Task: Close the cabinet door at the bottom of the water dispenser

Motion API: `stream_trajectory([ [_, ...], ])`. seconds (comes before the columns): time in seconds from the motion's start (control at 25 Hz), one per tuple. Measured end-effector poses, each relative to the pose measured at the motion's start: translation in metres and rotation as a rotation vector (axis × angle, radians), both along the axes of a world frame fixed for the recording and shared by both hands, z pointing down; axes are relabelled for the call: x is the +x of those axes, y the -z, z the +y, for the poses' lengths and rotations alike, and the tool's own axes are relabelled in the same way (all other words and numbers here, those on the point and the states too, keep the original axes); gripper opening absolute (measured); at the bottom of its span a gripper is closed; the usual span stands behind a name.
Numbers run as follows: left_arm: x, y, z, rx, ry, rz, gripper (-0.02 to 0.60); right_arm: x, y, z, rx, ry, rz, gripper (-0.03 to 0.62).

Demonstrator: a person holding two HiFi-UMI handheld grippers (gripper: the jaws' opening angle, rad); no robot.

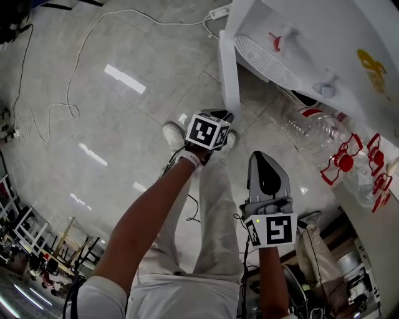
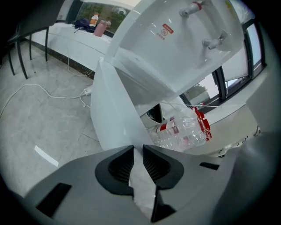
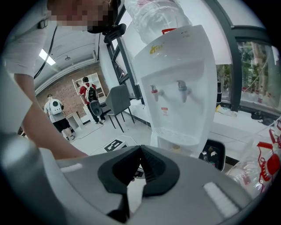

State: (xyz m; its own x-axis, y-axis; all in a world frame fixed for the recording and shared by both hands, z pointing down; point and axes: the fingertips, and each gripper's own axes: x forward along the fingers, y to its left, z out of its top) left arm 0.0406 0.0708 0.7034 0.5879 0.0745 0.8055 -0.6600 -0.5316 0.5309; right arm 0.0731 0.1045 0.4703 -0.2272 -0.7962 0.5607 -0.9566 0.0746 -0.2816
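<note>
The white water dispenser (image 1: 312, 37) (image 3: 175, 83) stands at the upper right of the head view. Its bottom cabinet door (image 1: 228, 68) (image 2: 112, 114) swings open toward me, seen edge-on. My left gripper (image 1: 225, 118) (image 2: 137, 149) is at the door's outer edge, and its jaws are shut on the thin white panel. My right gripper (image 1: 260, 156) (image 3: 140, 149) hangs lower and to the right, pointing at the dispenser, apart from the door. It is shut with nothing between its jaws.
A large clear bottle (image 1: 312, 128) (image 2: 182, 129) with red handles lies beside the dispenser's base. A white cable (image 1: 75, 62) and a power strip (image 1: 219, 12) lie on the tiled floor. My shoe (image 1: 173, 134) is near the door. A chair (image 3: 118, 103) and people (image 3: 55, 112) are far behind.
</note>
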Motion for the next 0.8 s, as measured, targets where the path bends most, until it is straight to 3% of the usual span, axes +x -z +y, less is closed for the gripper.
stream_trajectory([
  [0.8, 0.053, -0.001, 0.003, -0.053, 0.03, 0.044, 0.069, 0.027, -0.011, 0.016, -0.006, -0.081, -0.003, 0.011],
])
